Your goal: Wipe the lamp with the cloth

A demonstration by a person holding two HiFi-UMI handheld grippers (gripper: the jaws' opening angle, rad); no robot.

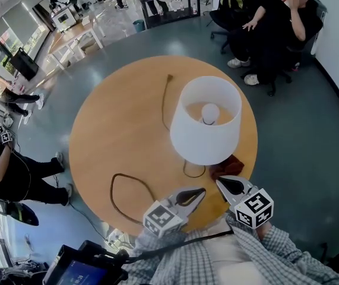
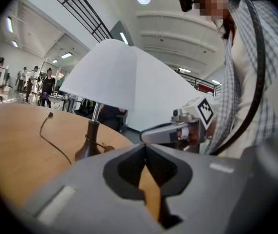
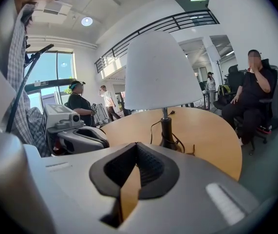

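A lamp with a white shade [image 1: 205,120] and a dark stem stands on the round wooden table [image 1: 116,129], right of its middle. A dark red cloth [image 1: 228,166] lies crumpled on the table by the lamp's base, on its near right side. My left gripper [image 1: 200,193] and right gripper [image 1: 221,184] hover side by side at the near table edge, tips toward the lamp and just short of the cloth. Both are shut with nothing between the jaws. The left gripper view shows the shade [image 2: 114,77], the stem [image 2: 89,143] and the right gripper [image 2: 177,130]. The right gripper view shows the shade [image 3: 158,69] and the left gripper [image 3: 75,135].
The lamp's brown cord [image 1: 127,195] loops over the near left of the table, and its plug end [image 1: 169,76] lies at the far side. A person in black [image 1: 276,22] sits on a chair beyond the table at the right. Another person [image 1: 3,171] stands at the left.
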